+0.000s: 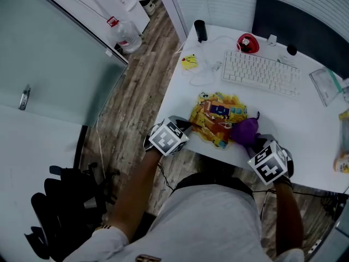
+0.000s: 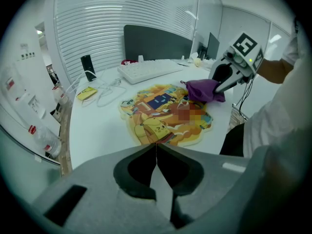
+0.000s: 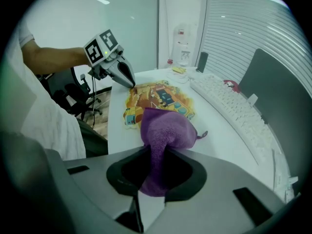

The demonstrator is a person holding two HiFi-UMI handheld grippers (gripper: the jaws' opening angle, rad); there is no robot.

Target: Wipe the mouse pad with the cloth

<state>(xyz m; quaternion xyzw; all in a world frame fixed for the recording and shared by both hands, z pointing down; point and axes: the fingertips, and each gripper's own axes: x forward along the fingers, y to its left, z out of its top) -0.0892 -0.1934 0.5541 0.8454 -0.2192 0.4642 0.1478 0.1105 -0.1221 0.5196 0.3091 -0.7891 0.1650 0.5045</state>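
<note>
Purple, soft and limp, the cloth [image 3: 163, 130] rests on the right edge of the mouse pad [image 1: 218, 119] near the front edge of the desk [image 1: 305, 119], its bunched end pinched in your right gripper [image 3: 153, 177], while your left gripper [image 2: 156, 147] is closed and empty.

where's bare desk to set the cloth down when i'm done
Widest bare desk lies right of the mouse pad, below the keyboard. A narrower strip runs left of the pad. Crowded behind: cable, yellow note, red object.
</note>
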